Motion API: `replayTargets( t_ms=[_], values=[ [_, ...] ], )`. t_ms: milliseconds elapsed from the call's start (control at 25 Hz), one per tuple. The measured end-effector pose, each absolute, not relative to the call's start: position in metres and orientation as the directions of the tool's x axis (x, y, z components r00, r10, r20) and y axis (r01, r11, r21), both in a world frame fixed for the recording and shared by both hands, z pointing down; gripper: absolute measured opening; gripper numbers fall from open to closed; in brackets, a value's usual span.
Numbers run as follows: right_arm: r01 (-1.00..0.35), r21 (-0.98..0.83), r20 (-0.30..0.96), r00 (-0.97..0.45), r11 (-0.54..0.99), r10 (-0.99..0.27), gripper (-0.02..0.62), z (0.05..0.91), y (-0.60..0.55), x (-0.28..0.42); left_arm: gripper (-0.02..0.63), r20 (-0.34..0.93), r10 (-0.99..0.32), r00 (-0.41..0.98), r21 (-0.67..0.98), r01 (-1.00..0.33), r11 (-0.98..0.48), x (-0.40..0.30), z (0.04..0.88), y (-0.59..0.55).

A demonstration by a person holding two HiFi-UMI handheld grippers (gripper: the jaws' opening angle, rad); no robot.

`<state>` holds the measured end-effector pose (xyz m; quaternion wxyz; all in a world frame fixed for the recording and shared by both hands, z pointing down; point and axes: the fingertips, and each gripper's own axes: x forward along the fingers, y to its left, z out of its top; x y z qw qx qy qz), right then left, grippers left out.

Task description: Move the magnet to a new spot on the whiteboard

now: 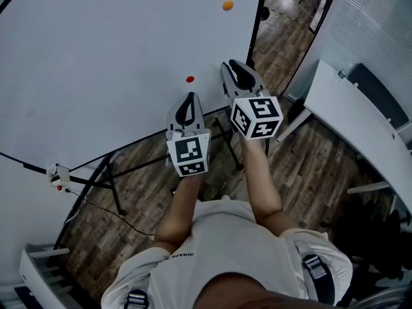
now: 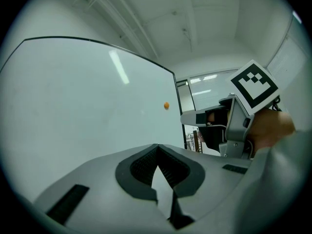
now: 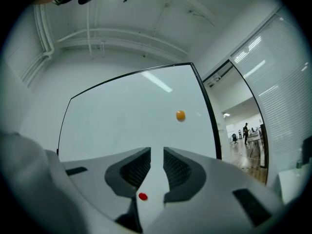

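Both forearms reach out level at the whiteboard [image 1: 96, 63] – right gripper [image 3: 157, 152] parted, red magnet [image 3: 142, 196] loose on the board – left gripper [image 2: 157, 146] pinched together, empty.

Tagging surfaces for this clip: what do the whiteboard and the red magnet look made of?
The whiteboard: glossy white panel, probably coated steel; a light streak reflects in it. The red magnet: small round button, likely plastic-capped, too small to confirm.

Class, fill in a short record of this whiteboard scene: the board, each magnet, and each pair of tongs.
whiteboard: upright, carries two magnets
red magnet: on the board, lower one, not gripped
orange magnet: on the board, higher, nearer the right edge
left tongs: shut, empty
right tongs: open, empty; the red magnet shows through the gap
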<state>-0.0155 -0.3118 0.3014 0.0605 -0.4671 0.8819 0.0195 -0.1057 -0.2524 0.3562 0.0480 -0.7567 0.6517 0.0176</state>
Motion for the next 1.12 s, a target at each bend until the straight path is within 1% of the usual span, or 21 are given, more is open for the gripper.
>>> replayTargets(
  t_ms=[1120],
  values=[
    [-0.851, 0.026, -0.136, -0.523, 0.525, -0.841, 0.129, 0.267, -0.377, -0.012, 0.002, -0.096, -0.986, 0.137, -0.047, -0.99, -0.133, -0.104, 0.354, -0.27]
  ],
)
